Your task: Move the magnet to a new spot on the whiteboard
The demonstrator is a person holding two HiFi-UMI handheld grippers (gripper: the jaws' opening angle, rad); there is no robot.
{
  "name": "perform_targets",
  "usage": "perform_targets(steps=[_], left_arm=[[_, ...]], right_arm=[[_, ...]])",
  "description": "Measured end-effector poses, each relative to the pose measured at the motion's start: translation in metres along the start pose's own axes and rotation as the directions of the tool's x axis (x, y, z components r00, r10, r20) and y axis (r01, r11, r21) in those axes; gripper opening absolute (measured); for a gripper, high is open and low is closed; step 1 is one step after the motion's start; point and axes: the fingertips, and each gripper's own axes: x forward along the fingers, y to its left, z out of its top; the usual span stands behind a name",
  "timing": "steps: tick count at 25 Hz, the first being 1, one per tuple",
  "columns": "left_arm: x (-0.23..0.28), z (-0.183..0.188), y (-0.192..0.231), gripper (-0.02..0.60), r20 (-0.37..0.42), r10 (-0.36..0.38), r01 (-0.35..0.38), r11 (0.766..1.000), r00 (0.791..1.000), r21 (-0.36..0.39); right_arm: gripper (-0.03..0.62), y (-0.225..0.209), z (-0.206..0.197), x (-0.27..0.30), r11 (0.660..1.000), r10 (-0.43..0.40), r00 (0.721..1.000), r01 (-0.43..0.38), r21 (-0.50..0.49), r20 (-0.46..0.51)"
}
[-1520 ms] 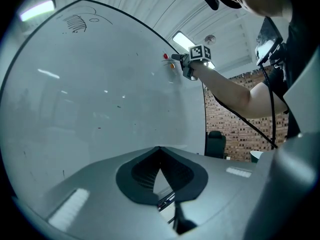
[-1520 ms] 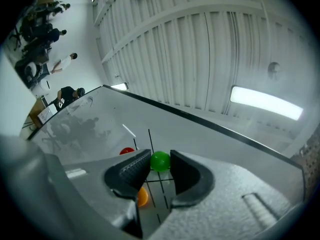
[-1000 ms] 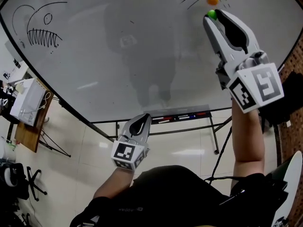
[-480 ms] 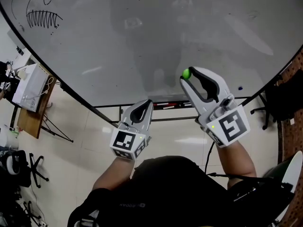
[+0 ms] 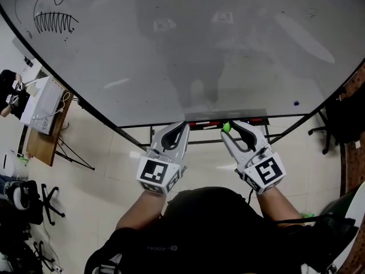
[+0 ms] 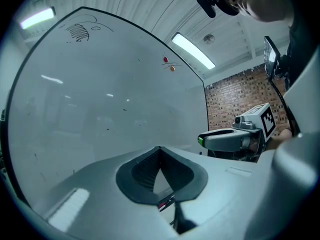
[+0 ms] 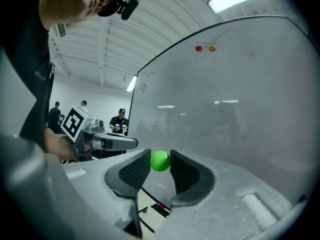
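A small green ball magnet (image 7: pixel 160 161) sits pinched between the ribbed pads of my right gripper (image 7: pixel 160 168), which is shut on it. In the head view that gripper (image 5: pixel 228 129) is held low, off the whiteboard (image 5: pixel 171 50) and in front of its bottom edge, with the magnet (image 5: pixel 226 127) at its tip. Just to its left my left gripper (image 5: pixel 180 125) is shut with nothing in it; its own view shows the fingertips (image 6: pixel 160 149) meeting. From there the right gripper (image 6: pixel 202 140) shows side-on.
A red magnet (image 7: pixel 199 48) and an orange magnet (image 7: pixel 212 48) cling high on the board beside some pen lines. A fish drawing (image 5: pixel 52 17) fills the top left corner. The marker tray (image 5: pixel 212 123) runs along the bottom edge. A table with a white box (image 5: pixel 39 119) stands at the left.
My right gripper has come down with the green magnet from the board's upper right to its bottom edge, beside the left gripper. The left gripper has stayed put.
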Motion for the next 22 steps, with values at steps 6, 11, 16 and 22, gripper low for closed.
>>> perform_targets(steps=[6, 11, 16, 22], left_arm=[[-0.003, 0.004, 0.001, 0.017, 0.0, -0.007, 0.007, 1.0, 1.0, 0.004], [-0.002, -0.005, 0.001, 0.017, -0.009, -0.016, 0.016, 1.0, 1.0, 0.005], [-0.001, -0.008, -0.003, 0.015, -0.02, -0.038, 0.039, 0.999, 0.999, 0.009], [-0.002, -0.002, 0.004, 0.017, 0.003, -0.02, 0.02, 1.0, 1.0, -0.003]], right_arm=[[0.109, 0.004, -0.022, -0.005, 1.0, -0.005, 0.999, 0.006, 0.02, -0.047], [0.109, 0.004, -0.021, -0.003, 1.0, -0.005, 0.999, 0.005, 0.004, -0.048], [0.109, 0.004, -0.023, -0.002, 1.0, -0.007, 0.999, 0.008, 0.007, -0.053], [0.109, 0.002, -0.027, 0.001, 1.0, -0.019, 0.998, 0.02, 0.018, -0.063]])
